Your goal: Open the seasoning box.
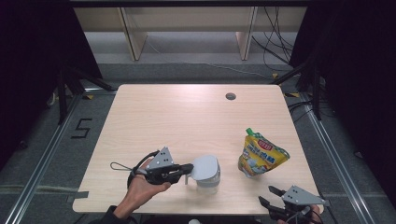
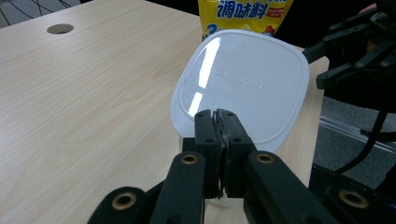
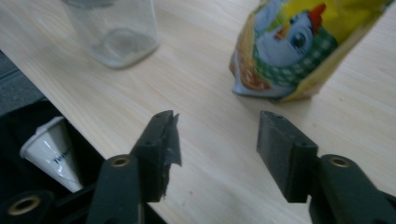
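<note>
A clear plastic jar (image 1: 208,181) stands near the table's front edge, with a white rounded-square lid (image 1: 204,166) over its mouth. My left gripper (image 1: 188,169) is shut on the lid's left rim; in the left gripper view its jaws (image 2: 217,122) pinch the near edge of the lid (image 2: 243,84). Whether the lid rests on the jar or is lifted off it, I cannot tell. A yellow spouted seasoning pouch (image 1: 261,155) stands upright to the right. My right gripper (image 1: 274,196) hangs open at the front right corner, short of the pouch (image 3: 299,51) and the jar (image 3: 116,32).
The wooden table (image 1: 187,116) has a round cable hole (image 1: 230,96) at the back right. A white object (image 3: 51,149) lies below the table's front edge. Metal frame rails run along both sides, and cables lie on the floor behind.
</note>
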A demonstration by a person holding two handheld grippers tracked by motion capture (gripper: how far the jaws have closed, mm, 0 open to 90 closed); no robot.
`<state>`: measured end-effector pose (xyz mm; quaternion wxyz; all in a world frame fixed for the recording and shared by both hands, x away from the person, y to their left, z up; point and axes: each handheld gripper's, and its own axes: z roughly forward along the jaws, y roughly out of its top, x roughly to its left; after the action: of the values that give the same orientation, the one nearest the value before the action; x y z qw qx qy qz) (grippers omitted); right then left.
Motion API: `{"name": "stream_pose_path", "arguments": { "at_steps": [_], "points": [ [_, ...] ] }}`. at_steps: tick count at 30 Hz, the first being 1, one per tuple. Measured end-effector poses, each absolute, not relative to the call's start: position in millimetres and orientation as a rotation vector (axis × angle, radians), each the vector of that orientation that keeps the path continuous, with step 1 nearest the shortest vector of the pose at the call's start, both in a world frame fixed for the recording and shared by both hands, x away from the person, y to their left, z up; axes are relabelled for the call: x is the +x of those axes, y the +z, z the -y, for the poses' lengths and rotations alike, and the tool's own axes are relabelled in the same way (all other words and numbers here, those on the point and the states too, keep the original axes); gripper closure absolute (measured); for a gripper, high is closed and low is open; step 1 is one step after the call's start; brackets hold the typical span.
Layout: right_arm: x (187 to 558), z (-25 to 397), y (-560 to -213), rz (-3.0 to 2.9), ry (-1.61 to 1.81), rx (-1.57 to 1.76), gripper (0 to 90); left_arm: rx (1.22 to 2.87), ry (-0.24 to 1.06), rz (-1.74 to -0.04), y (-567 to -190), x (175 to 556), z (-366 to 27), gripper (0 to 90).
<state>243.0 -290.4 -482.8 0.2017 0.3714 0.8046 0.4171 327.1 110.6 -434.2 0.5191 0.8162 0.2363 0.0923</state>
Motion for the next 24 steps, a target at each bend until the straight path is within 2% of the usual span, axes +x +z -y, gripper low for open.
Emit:
{"name": "stream_pose_path", "arguments": {
  "at_steps": [4,6,7,9,15,24],
  "points": [
    [243.4,277.0,-474.9,-2.243,1.225,0.981,68.9,1.963,0.221,-0.570,-434.2,326.9,-110.8,86.7],
    [243.7,273.0,-473.0,-2.250,1.238,0.970,71.0,1.960,0.218,-0.567,-434.5,327.1,-110.7,86.7],
    [247.1,265.8,-469.3,-2.241,1.265,0.921,76.7,1.964,0.221,-0.570,-434.2,326.9,-110.8,86.8],
    [251.5,257.9,-466.9,-2.242,1.278,0.880,81.2,1.965,0.223,-0.569,-434.1,326.8,-110.9,86.7],
    [264.9,237.1,-461.6,-2.254,1.381,0.815,88.4,1.964,0.224,-0.568,-434.3,326.7,-110.8,86.7],
    [280.9,213.1,-455.1,-2.278,1.424,0.768,89.7,1.956,0.223,-0.573,-435.1,326.1,-111.0,86.8]
  ]
}}
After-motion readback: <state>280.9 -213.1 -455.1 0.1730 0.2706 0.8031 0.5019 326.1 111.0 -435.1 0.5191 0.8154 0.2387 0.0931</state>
